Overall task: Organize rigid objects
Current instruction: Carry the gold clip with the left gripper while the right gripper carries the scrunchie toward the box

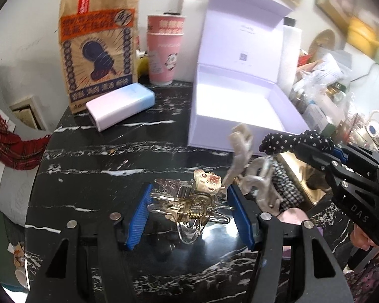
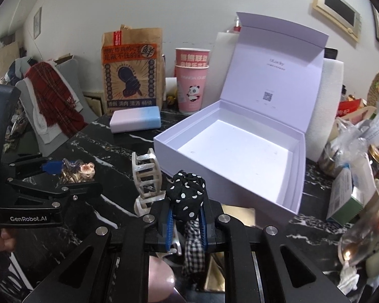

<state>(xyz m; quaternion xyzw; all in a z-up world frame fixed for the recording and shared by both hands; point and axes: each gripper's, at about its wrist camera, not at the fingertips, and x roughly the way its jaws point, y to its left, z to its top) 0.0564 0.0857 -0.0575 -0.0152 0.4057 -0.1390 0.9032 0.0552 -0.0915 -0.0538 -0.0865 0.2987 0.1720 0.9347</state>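
Black polka-dot hair bow (image 2: pixel 187 197) is clamped in the shut jaws of the right gripper (image 2: pixel 185 221), lifted near the open lilac box (image 2: pixel 214 141). Clear hair clips (image 1: pixel 189 202) are bracketed by the half-open left gripper (image 1: pixel 189 209); contact cannot be told. Judged next: the bow is carried over the box and released.

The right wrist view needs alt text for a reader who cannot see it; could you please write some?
The right tongs are shut on a black polka-dot hair accessory, in front of an open, empty lavender gift box on a black marble table. At left, the left tongs hold a cluster of hair clips, beside a standing white claw clip.
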